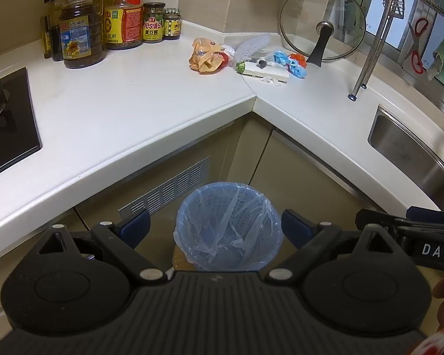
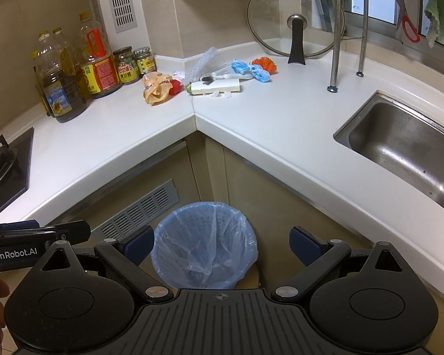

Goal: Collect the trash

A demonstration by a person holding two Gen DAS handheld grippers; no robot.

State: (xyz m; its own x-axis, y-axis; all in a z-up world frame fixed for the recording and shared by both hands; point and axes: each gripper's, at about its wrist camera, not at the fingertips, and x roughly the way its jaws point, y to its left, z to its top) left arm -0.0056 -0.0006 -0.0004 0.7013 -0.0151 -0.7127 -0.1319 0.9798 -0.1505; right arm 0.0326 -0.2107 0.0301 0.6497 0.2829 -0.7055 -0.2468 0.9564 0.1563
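A pile of trash lies in the far corner of the white counter (image 1: 139, 112): a crumpled orange wrapper (image 1: 203, 55) (image 2: 155, 88), a white box (image 1: 266, 73) (image 2: 217, 86), blue crumpled plastic (image 1: 293, 64) (image 2: 251, 71), and a clear bubble bag (image 1: 248, 46). On the floor below stands a blue-lined bin (image 1: 228, 226) (image 2: 204, 244). My left gripper (image 1: 214, 226) hangs open above the bin, holding nothing. My right gripper (image 2: 222, 244) is open too, also over the bin. Each gripper shows at the edge of the other's view.
Oil bottles and jars (image 1: 83, 29) (image 2: 74, 71) line the back left wall. A stove (image 1: 6, 121) is at the left, a steel sink (image 2: 405, 145) at the right. A glass pot lid (image 1: 322, 26) (image 2: 294, 20) leans on the wall beside a dish rack leg (image 2: 334, 47).
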